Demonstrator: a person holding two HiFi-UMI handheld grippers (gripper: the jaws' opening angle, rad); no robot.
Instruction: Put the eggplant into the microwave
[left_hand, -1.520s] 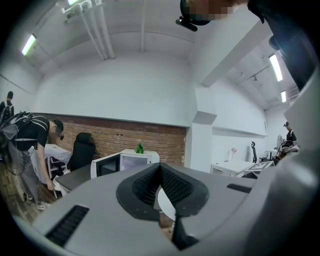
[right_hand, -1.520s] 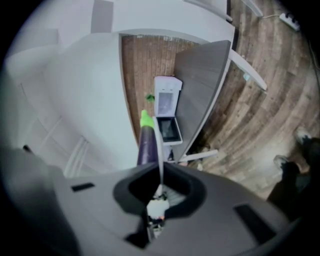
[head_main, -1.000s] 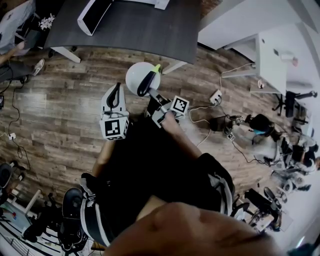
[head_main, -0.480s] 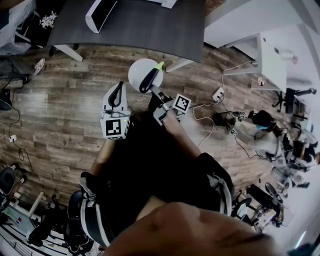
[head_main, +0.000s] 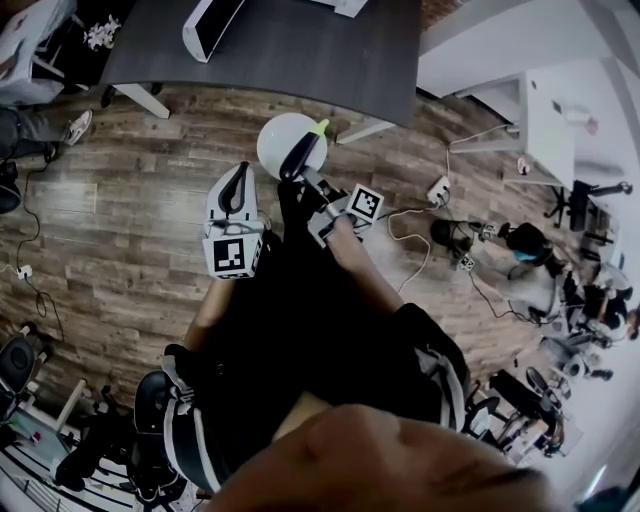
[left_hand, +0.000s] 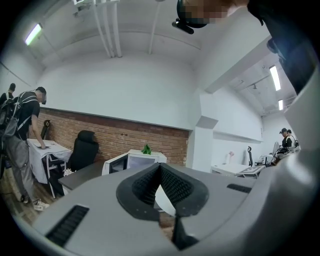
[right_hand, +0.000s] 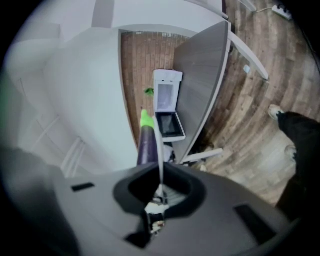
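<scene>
Wood floor (head_main: 120, 230) separates the person from the table (head_main: 300, 60). Right gripper (head_main: 308, 182) pinches the plate (head_main: 272, 140) bearing the eggplant (head_main: 298, 160); left gripper (head_main: 234, 180) is closed, empty. Carrying step, likely; next, reach the microwave (head_main: 212, 25), plate level.

I record the floor (head_main: 120, 230), left of the head view, as wood-grain planking with a matt finish. The tabletop (head_main: 300, 50) at the top is dark, smooth and matt. The plate (head_main: 272, 140) is plain white and smooth. The eggplant (right_hand: 148, 147) has glossy purple skin. The left gripper (left_hand: 160, 167) has a matt grey plastic shell, and its jaws carry black ribbed pads (left_hand: 175, 187). The wall (left_hand: 110, 137) is rough brick.
</scene>
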